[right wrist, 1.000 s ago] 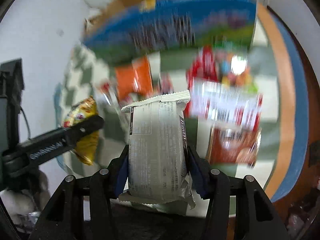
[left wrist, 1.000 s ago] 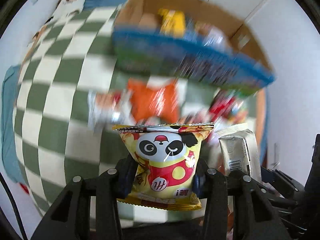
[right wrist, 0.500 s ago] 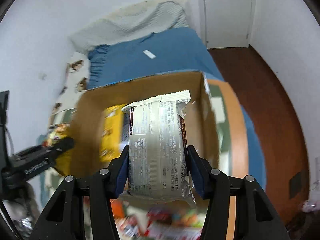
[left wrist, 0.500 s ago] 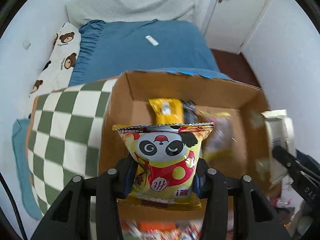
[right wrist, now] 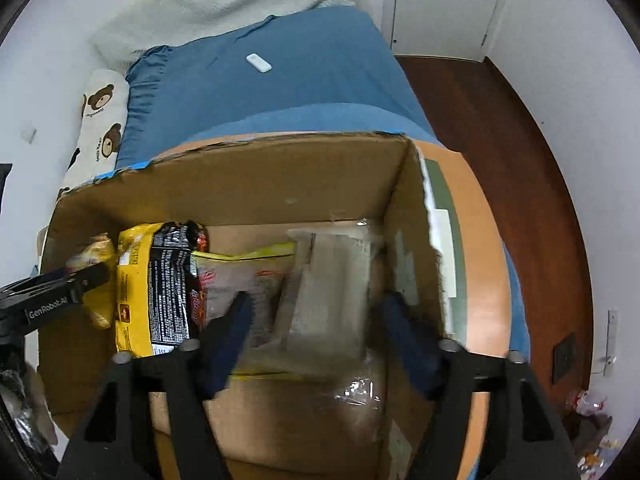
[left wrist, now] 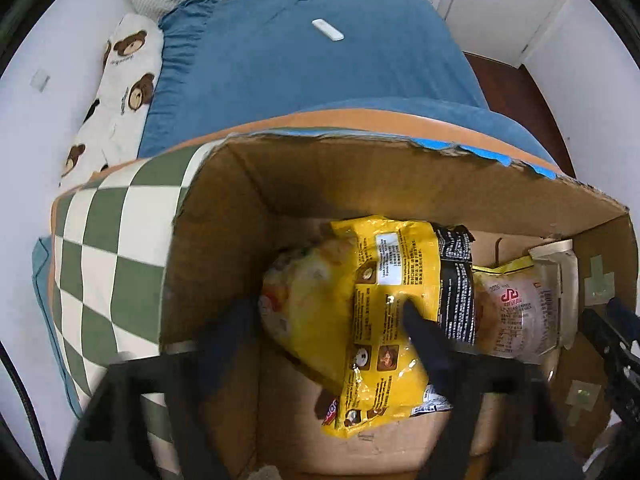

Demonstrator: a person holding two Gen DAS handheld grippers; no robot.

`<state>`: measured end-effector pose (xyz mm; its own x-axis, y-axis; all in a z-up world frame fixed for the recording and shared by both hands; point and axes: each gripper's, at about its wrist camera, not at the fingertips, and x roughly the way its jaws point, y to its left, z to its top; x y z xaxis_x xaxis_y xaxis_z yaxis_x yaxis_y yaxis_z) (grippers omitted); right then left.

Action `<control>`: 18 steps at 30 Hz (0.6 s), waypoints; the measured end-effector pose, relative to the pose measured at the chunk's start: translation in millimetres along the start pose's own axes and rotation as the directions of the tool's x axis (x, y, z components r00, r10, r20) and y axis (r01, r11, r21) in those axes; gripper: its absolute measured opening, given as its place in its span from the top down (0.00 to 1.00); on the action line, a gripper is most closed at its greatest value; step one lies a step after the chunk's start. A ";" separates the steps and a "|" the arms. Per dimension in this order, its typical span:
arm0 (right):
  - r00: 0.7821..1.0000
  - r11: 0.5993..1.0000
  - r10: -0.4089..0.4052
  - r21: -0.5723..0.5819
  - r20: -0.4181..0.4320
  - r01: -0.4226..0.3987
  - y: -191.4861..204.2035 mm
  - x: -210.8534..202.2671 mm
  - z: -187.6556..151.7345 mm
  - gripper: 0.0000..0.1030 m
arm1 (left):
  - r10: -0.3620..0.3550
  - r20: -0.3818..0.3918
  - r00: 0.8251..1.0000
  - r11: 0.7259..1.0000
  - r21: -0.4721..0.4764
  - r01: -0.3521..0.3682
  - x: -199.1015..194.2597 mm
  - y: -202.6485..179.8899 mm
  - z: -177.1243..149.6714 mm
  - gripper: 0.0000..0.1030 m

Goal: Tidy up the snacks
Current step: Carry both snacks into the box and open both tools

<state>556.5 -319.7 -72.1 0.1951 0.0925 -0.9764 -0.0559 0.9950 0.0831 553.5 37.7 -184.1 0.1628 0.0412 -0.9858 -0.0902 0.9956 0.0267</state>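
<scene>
the cardboard box (right wrist: 248, 184) is open at the top and has snack packs inside. the panda snack bag (left wrist: 304, 304) is yellow and puffy and blurry. it is by the left wall of the box, just past the left gripper (left wrist: 332, 332). the left tongs are spread wide, over the box, and hold nothing. the silver snack pack (right wrist: 332, 292) is shiny grey and blurry too. it is by the right wall of the box, in front of the right gripper (right wrist: 316, 332). the right tongs are spread wide too and do not touch the pack. between these two packs lies a big yellow and black bag (left wrist: 396, 312) with small print on it. beside it is a clear bag (left wrist: 516, 312) with a red mark and a yellow top edge. the box has a torn top edge with bits of blue tape on the far side.

the box sits on a green and white checked cloth (left wrist: 100, 248) with an orange edge, near its far edge. behind it is a bed with a blue sheet (right wrist: 280, 80). a small white remote (right wrist: 259, 63) lies on the sheet. a white pillow with brown bears (left wrist: 116, 92) is at the left side of the bed. the floor (right wrist: 512, 152) on the right is dark red wood. the walls are white, and a white door (right wrist: 440, 4) is at the back.
</scene>
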 end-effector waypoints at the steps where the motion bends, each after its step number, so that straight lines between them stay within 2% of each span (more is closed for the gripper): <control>1: 1.000 1.000 0.000 -0.008 -0.003 0.000 2.0 1.6 1.1 0.18 | 0.000 0.003 1.000 1.000 0.004 0.000 0.4 -1.0 0.3 0.07; 5: 1.000 1.000 -0.013 -0.025 -0.009 0.013 6.4 7.5 4.2 0.10 | 0.003 0.007 1.000 1.000 0.019 -0.003 -3.1 -5.3 -0.7 0.06; 12: 1.000 1.000 -0.003 -0.017 -0.025 0.002 4.9 -2.2 -1.4 0.10 | -0.035 0.017 0.999 0.999 0.006 0.034 -17.0 -5.4 -8.3 0.06; 18: 1.000 1.000 0.015 -0.013 -0.016 -0.015 4.4 -21.1 -17.5 0.10 | -0.059 0.038 0.998 0.998 0.013 0.059 -34.1 -10.3 -28.7 0.06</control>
<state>535.0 -318.0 -54.7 0.1786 0.1066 -0.9781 -0.0716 0.9929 0.0951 520.6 23.6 -155.5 0.2047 -0.0144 -0.9787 -0.0678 0.9973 -0.0289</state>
